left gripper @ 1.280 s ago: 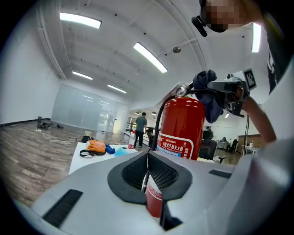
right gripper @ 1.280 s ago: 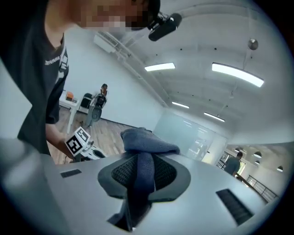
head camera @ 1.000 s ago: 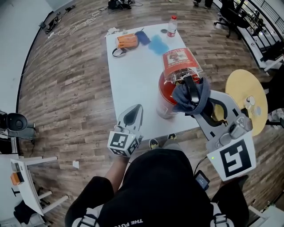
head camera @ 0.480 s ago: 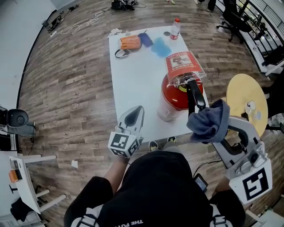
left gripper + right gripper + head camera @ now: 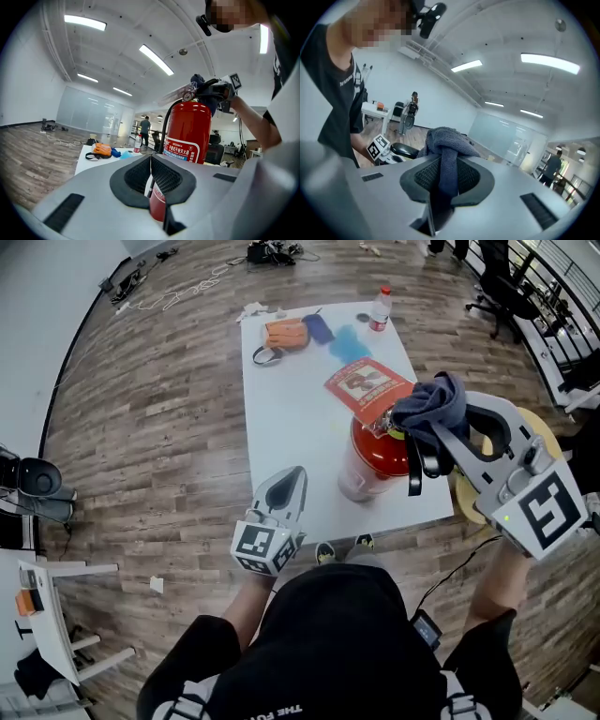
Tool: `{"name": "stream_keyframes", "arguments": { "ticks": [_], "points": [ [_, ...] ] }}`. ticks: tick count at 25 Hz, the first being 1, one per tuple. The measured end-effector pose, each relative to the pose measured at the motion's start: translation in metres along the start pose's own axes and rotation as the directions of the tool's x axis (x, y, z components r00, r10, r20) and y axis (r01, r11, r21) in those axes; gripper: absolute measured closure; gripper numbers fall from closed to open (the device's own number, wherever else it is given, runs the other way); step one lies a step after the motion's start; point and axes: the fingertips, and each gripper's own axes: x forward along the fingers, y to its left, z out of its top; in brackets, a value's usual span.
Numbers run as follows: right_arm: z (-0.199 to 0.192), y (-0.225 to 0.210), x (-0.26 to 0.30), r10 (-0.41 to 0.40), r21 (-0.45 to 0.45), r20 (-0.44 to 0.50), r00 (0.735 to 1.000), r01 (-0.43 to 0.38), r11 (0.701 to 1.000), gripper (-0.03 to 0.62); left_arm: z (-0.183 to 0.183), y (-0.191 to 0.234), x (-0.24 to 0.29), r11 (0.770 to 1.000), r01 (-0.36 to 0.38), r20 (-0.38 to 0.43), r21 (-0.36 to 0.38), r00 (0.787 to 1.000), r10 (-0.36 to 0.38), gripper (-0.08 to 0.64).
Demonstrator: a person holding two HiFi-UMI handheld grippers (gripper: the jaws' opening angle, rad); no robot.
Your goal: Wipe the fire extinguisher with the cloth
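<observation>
**A:** What did the head view give you?

**B:** The fire extinguisher (image 5: 382, 454) stood upright near the front right corner of the white desk (image 5: 295, 418), with a printed tag (image 5: 367, 387) hanging off its top. The right gripper (image 5: 441, 427) reached in from the right, clenched on a bunched dark blue cloth (image 5: 431, 407) that lay over the extinguisher's head. The left gripper (image 5: 289, 482) hung at the desk's near edge, to the left of the extinguisher and apart from it. An orange bag (image 5: 284, 332) and a bottle (image 5: 381, 307) sat at the far end.

**A:** And the left gripper view?

**B:** The left gripper (image 5: 151, 161) had its jaws pressed together with nothing between them. Beyond them rose the red fire extinguisher (image 5: 187, 133), a black hose (image 5: 165, 129) running down its left side. The cloth (image 5: 199, 82) and the right gripper (image 5: 225, 89) were at its top. Far back on the desk (image 5: 89, 159) were the orange bag (image 5: 101, 150) and the bottle (image 5: 137, 144).

**A:** The right gripper view?

**B:** The right gripper (image 5: 450, 164) was clamped on the cloth (image 5: 449, 150). A strip of it ran down between the pads and the rest was heaped above the tips. The left gripper (image 5: 377, 147) showed beyond by its marker cube, low on the left.
</observation>
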Motion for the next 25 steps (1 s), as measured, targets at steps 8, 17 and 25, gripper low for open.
{"name": "stream_keyframes", "arguments": {
  "ticks": [8, 17, 25],
  "points": [
    [-0.009, -0.024, 0.046, 0.110, -0.125, -0.129, 0.986, -0.126, 0.984, 0.523, -0.003, 0.005, 0.000, 0.999, -0.037, -0.006, 0.012, 0.999, 0.037, 0.537],
    [-0.042, -0.046, 0.112, 0.373, -0.041, -0.155, 0.915, -0.383, 0.923, 0.523, 0.010, 0.006, 0.002, 0.991, -0.132, 0.012, -0.011, 0.991, 0.132, 0.537],
    [-0.032, -0.036, 0.092, 0.470, -0.154, -0.056, 0.881, -0.473, 0.867, 0.525, 0.023, 0.014, 0.001, 0.974, -0.228, 0.020, -0.013, 0.973, 0.228, 0.537]
  ]
}}
